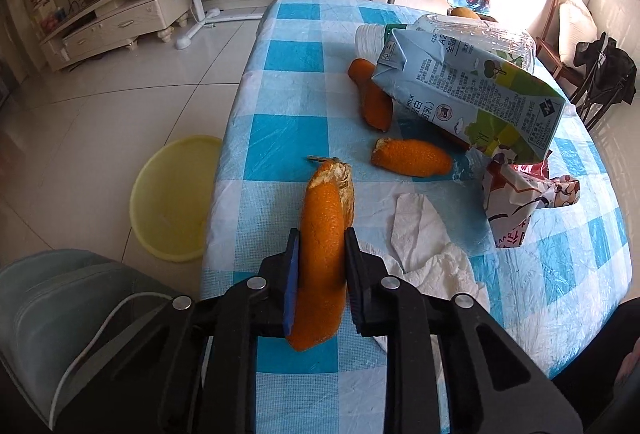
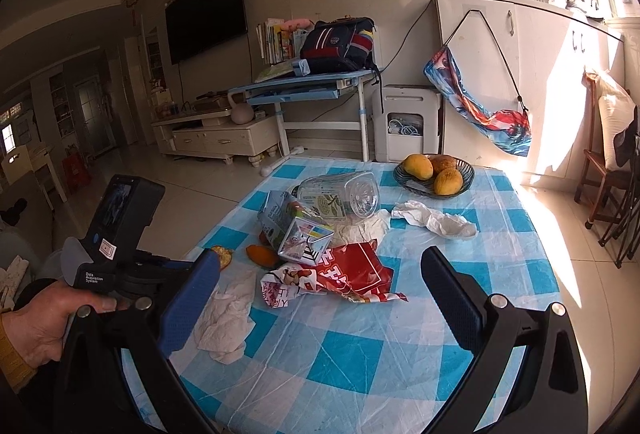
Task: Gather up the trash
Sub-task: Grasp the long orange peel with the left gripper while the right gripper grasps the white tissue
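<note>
Peel [image 1: 326, 254] sits pinched in the left claw [image 1: 320, 274], long axis toward twelve o'clock. Yellow basin [image 1: 176, 197] lies at ten o'clock. Right claw [image 2: 320, 310] gapes empty.

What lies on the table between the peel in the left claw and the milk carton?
In the left wrist view, another orange peel lies between the held peel and milk carton.

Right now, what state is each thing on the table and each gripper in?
Left gripper: shut on an orange peel.
Right gripper: open, holding nothing.
Milk carton: tipped over, crumpled.
Plastic bottle: lying on its side.
Red wrapper: crumpled.
Tissue: crumpled.
Fruit bowl: upright, holding fruit.
</note>
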A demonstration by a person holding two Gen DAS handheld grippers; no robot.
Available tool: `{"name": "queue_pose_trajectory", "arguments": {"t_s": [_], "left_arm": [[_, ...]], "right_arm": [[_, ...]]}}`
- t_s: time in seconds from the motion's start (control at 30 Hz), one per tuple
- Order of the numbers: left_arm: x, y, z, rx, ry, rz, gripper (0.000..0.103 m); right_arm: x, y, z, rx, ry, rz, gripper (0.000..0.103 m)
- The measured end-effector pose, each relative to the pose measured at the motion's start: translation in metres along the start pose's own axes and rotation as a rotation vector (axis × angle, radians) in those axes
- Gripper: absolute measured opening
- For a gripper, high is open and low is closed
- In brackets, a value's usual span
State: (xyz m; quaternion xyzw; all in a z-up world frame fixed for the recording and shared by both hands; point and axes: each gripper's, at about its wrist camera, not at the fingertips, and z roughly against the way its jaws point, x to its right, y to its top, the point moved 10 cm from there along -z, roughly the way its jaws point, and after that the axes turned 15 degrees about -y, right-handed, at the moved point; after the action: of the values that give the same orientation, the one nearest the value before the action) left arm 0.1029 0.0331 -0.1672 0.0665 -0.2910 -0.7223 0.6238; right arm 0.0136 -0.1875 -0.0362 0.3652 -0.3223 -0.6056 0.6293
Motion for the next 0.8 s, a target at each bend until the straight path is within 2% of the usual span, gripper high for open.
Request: {"name": "queue_pose_trajectory", "arguments": {"t_s": [0.13, 0.17, 0.27, 0.33, 0.43, 0.5, 0.63, 0.8], "left_arm": [[0.008, 0.008, 0.011, 0.049, -0.13, 0.037, 0.019], [0.01, 0.01, 0.014, 0.064, -0.142, 0.032, 0.019], [0.011, 0.014, 0.019, 0.082, -0.139, 0.028, 0.019], [0.009, 0.012, 0.014, 0.059, -0.128, 0.046, 0.02], [0.006, 0.013, 0.009, 0.045, -0.132, 0.066, 0.02], [0.006, 0.015, 0.009, 0.046, -0.124, 0.057, 0.02], [0.003, 0.015, 0.005, 0.03, -0.12, 0.063, 0.02], [0.005, 0.016, 0.006, 0.032, -0.13, 0.059, 0.02]], "right_arm": [[0.0, 0.007, -0.004, -0.01, 0.026, -0.014, 0.097], [-0.001, 0.009, -0.006, -0.011, 0.033, -0.011, 0.097], [-0.007, 0.014, -0.014, -0.027, 0.056, 0.01, 0.097], [-0.012, 0.014, -0.022, -0.046, 0.075, 0.022, 0.097], [-0.029, 0.012, -0.03, -0.092, 0.149, 0.032, 0.097], [-0.048, 0.0, -0.029, -0.131, 0.214, 0.075, 0.097], [-0.096, -0.045, -0.019, -0.217, 0.341, 0.221, 0.095], [-0.121, -0.076, -0.034, -0.293, 0.324, 0.28, 0.084]]}}
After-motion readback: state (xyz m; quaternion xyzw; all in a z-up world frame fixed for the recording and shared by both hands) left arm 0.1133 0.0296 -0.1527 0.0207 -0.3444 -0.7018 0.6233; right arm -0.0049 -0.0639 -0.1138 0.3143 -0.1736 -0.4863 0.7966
